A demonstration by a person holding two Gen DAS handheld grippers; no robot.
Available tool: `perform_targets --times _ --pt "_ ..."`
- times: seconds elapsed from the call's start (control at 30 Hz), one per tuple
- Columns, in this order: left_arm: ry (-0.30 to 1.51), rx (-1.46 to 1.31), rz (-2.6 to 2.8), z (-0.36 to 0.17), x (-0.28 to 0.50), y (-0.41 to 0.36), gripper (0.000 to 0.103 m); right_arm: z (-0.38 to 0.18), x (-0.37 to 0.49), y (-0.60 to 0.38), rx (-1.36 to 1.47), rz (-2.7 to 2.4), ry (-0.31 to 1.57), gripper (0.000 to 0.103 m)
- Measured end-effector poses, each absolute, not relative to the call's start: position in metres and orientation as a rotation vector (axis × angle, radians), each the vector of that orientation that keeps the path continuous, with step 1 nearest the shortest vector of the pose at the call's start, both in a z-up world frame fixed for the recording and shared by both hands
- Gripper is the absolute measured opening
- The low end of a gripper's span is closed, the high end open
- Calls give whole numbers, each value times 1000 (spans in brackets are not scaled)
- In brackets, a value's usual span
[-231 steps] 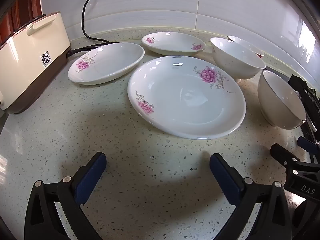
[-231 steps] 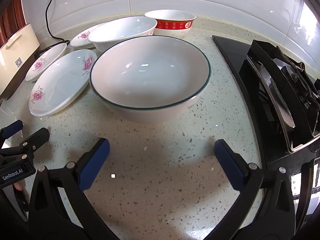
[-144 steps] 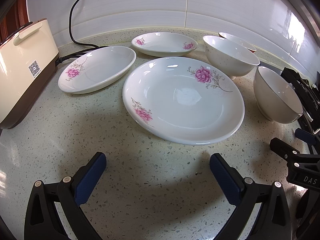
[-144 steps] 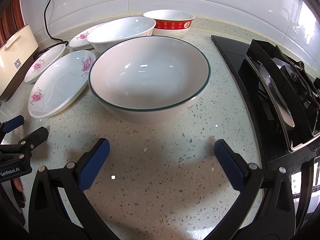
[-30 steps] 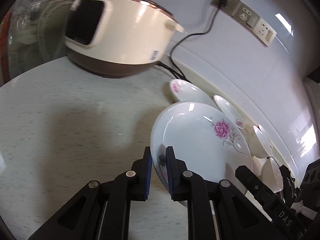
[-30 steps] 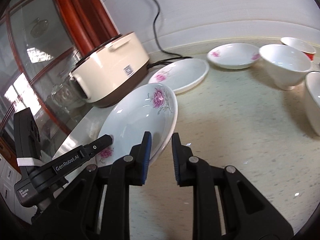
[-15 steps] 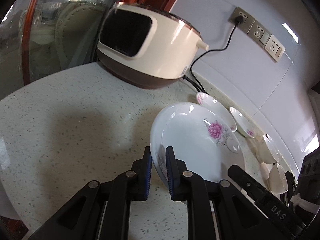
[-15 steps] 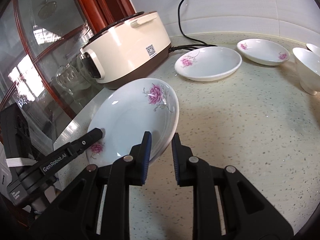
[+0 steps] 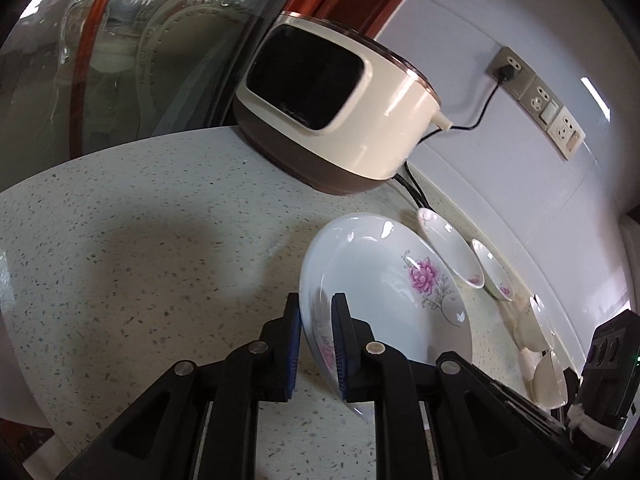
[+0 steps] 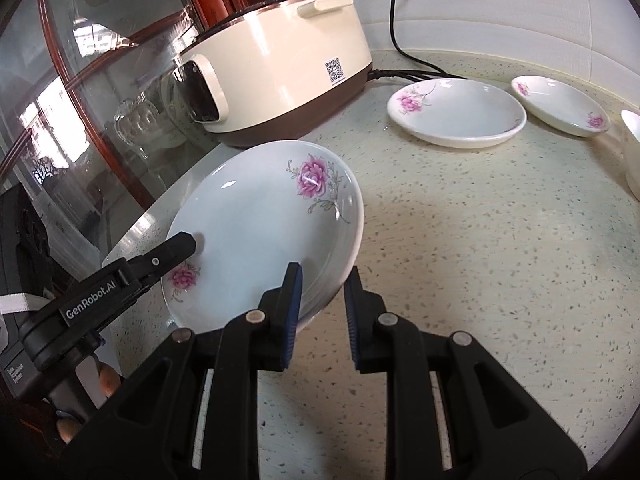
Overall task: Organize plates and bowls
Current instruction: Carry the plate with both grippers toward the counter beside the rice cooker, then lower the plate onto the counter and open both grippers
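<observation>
A large white plate with pink flowers [image 9: 384, 292] [image 10: 260, 232] is held above the speckled counter by both grippers. My left gripper [image 9: 316, 344] is shut on its near rim; it also shows in the right wrist view [image 10: 188, 246] on the plate's left side. My right gripper [image 10: 322, 300] is shut on the plate's right rim. Two smaller flowered plates [image 10: 456, 114] [image 10: 560, 104] lie on the counter near the wall. White bowls [image 9: 536, 328] [image 9: 554, 380] stand further right.
A cream and brown cooker [image 9: 336, 108] [image 10: 276, 68] stands at the counter's back left, its black cord running to a wall socket [image 9: 508, 68]. A glass cabinet door with a red wood frame [image 9: 100, 60] is to the left. The counter edge [image 10: 132, 236] curves beneath the plate.
Both grippers have carried the large plate further left, toward the cooker and the counter's curved end. The smaller plates and bowls have stayed in place.
</observation>
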State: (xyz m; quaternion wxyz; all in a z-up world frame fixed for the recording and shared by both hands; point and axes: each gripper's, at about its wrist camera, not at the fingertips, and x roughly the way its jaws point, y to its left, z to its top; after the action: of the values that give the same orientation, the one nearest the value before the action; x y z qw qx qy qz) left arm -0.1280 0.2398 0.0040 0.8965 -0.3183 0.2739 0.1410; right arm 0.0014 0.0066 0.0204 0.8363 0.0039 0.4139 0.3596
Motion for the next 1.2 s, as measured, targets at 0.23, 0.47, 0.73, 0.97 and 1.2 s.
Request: perform_targets --times 0.23,0.47,0.73,0.97,1.2 --pt "581 -683 359 1 -129 245 15 18 1 24 -50 759 904 24" --pt "599 -723 409 -3 -130 250 18 17 1 35 -58 776 911 26" --pt "580 -729 410 -2 -131 248 60 22 0 25 29 780 878 58" --pt "550 -747 427 0 -138 250 71 25 3 10 131 772 850 66" --pt "501 -719 450 5 -146 247 73 24 5 4 166 781 852 70"
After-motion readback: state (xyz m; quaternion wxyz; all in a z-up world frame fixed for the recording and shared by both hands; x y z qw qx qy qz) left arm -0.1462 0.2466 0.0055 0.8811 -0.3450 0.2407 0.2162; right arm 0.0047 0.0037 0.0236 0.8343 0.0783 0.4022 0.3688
